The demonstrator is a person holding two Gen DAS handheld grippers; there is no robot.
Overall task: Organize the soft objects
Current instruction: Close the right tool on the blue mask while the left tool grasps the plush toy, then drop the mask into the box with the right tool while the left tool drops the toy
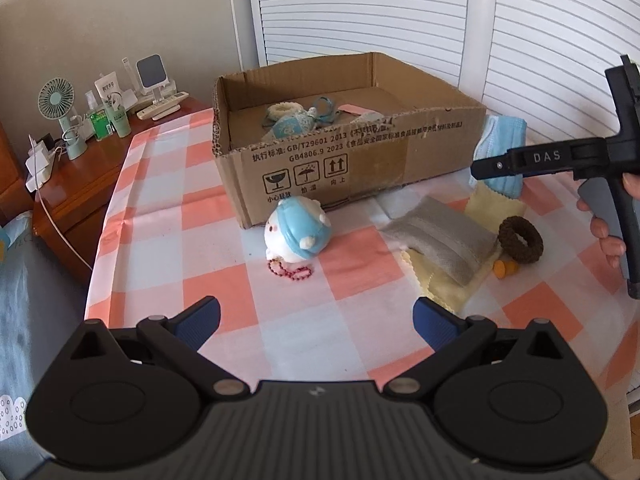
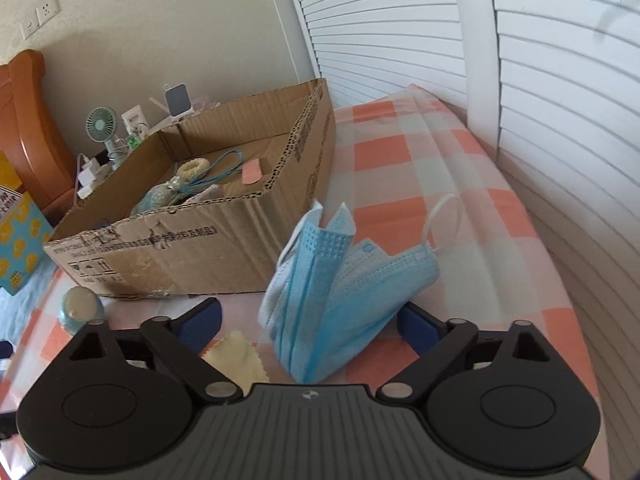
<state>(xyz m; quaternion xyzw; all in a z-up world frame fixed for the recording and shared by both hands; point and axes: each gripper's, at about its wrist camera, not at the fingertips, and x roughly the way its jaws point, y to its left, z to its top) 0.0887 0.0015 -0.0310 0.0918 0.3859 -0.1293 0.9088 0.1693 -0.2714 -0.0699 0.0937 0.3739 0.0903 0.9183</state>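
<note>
Mask between right gripper pads, jaws spread, maybe touching, angled down; left gripper spread, w/ nothing.

A plain cream painted wall meets white louvred shutter doors at the room's corner, lit by soft daylight. A glossy reddish-brown wooden side cabinet stands against the wall, bearing a small mint-green desk fan, and 2 white wall plates sit on the wall above an orange-brown wooden headboard. An orange-and-white checked cloth covers the work surface.
</note>
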